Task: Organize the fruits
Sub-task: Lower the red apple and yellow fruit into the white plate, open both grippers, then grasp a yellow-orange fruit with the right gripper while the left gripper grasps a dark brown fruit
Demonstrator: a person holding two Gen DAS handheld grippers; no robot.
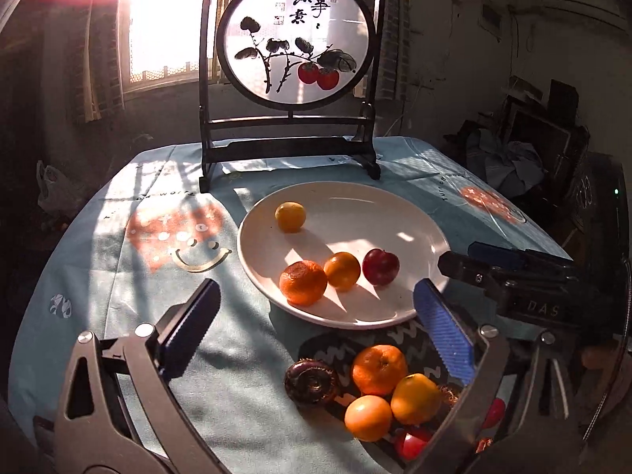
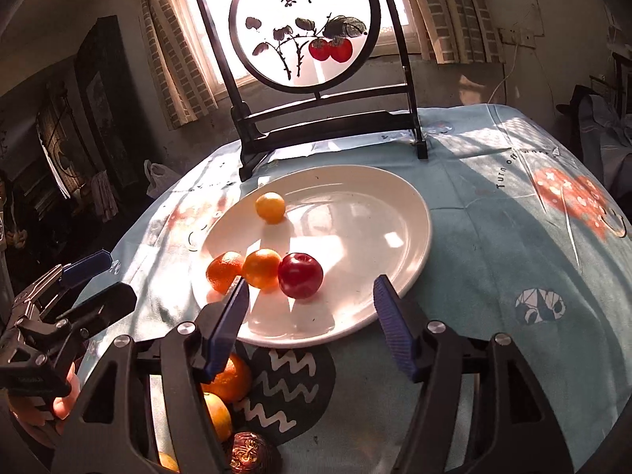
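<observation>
A white plate sits mid-table. On it lie a small yellow fruit, a mandarin, an orange and a red apple. Near me, on a dark zigzag mat, lie several oranges, a dark purple fruit and red fruits. My left gripper is open and empty over the mat's left. My right gripper is open and empty at the plate's near rim.
A dark wooden stand with a round painted screen stands at the table's far edge behind the plate. The light blue printed tablecloth covers the round table. Clutter lies beyond the table on the right.
</observation>
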